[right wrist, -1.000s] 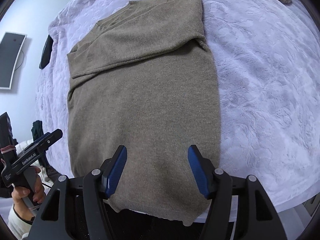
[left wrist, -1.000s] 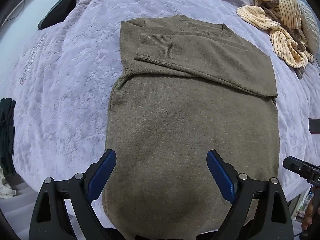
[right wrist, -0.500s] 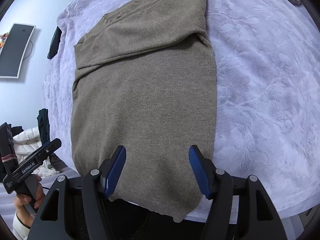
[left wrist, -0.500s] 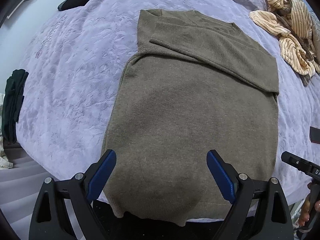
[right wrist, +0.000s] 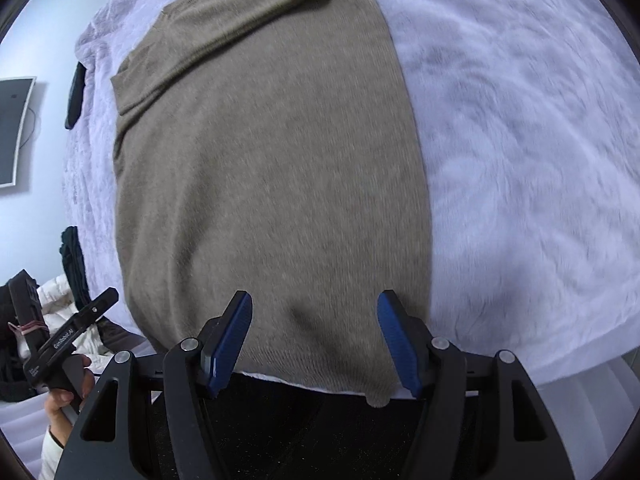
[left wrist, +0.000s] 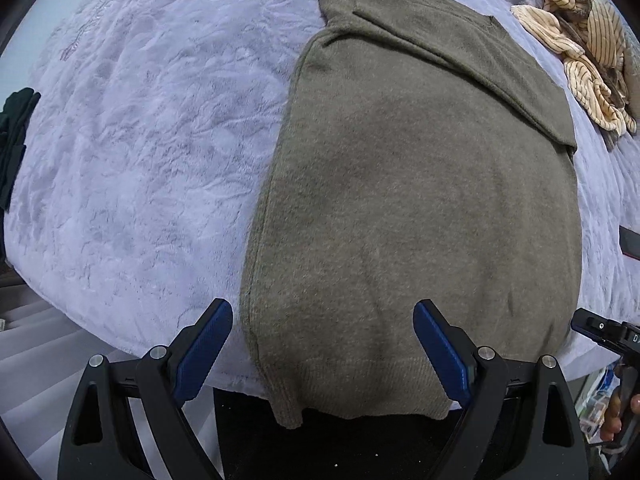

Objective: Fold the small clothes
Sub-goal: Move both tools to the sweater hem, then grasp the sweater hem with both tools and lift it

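Note:
An olive-brown knit sweater (left wrist: 420,184) lies flat on a lavender plush blanket (left wrist: 152,140), sleeves folded across the chest, hem hanging a little over the near edge. It also shows in the right wrist view (right wrist: 272,168). My left gripper (left wrist: 322,344) is open and empty, its blue pads straddling the hem's left corner. My right gripper (right wrist: 314,336) is open and empty over the hem's right part. The right gripper's body shows at the left wrist view's right edge (left wrist: 604,332); the left gripper's body shows in the right wrist view (right wrist: 68,336).
A crumpled cream striped garment (left wrist: 584,44) lies at the blanket's far right. Dark clothes (left wrist: 14,140) hang at the left. A dark flat object (right wrist: 76,96) lies on the far left of the blanket. A monitor (right wrist: 12,128) hangs on the wall. The bed edge runs under the hem.
Both grippers have drawn back and down toward the sweater's hem at the near bed edge; the sweater looks larger and closer. Both stayed open. The sweater has not moved.

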`<state>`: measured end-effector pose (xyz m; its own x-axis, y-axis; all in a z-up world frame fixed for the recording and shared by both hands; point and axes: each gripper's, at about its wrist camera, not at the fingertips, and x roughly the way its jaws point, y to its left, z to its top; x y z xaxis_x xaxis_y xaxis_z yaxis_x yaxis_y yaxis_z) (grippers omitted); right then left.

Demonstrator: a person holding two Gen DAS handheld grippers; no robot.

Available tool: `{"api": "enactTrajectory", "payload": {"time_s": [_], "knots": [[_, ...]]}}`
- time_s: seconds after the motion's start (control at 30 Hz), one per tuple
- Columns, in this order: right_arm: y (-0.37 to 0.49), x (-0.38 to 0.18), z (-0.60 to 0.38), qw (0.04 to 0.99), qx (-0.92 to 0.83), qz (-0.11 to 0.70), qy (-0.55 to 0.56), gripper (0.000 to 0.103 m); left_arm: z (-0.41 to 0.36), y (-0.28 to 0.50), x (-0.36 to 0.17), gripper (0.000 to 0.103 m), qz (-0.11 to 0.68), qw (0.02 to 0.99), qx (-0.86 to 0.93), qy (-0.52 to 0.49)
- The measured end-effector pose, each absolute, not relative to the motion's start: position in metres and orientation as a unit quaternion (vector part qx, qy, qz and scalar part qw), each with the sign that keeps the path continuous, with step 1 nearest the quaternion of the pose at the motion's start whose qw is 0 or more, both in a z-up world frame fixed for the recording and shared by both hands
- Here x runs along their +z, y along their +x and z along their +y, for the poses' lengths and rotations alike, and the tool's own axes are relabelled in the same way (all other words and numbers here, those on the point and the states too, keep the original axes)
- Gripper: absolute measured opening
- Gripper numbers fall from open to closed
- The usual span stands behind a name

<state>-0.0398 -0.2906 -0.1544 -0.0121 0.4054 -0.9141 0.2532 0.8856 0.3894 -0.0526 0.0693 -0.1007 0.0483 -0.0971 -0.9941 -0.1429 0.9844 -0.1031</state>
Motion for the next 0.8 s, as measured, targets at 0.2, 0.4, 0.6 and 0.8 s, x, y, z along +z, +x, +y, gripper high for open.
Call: {"api": "enactTrajectory", "payload": {"time_s": [0.2, 0.4, 0.6, 0.8], "knots": [[-0.074, -0.165, -0.29, 0.677, 0.039, 0.698, 0.229, 0.075, 0.09, -0.073, -0.128, 0.092, 0.7, 0.7, -0.062, -0.124], [-0.092, -0.183, -0.302, 0.674, 0.034, 0.699, 0.237, 0.075, 0.08, -0.085, -0.143, 0.092, 0.703, 0.689, -0.124, -0.125], [-0.103, -0.21, -0.304, 0.647, 0.05, 0.703, 0.292, 0.075, 0.066, -0.085, -0.149, 0.092, 0.695, 0.693, -0.145, -0.127], [-0.11, -0.206, -0.294, 0.648, 0.104, 0.677, 0.333, 0.075, 0.067, -0.083, -0.145, 0.092, 0.682, 0.693, -0.17, -0.162]]}}
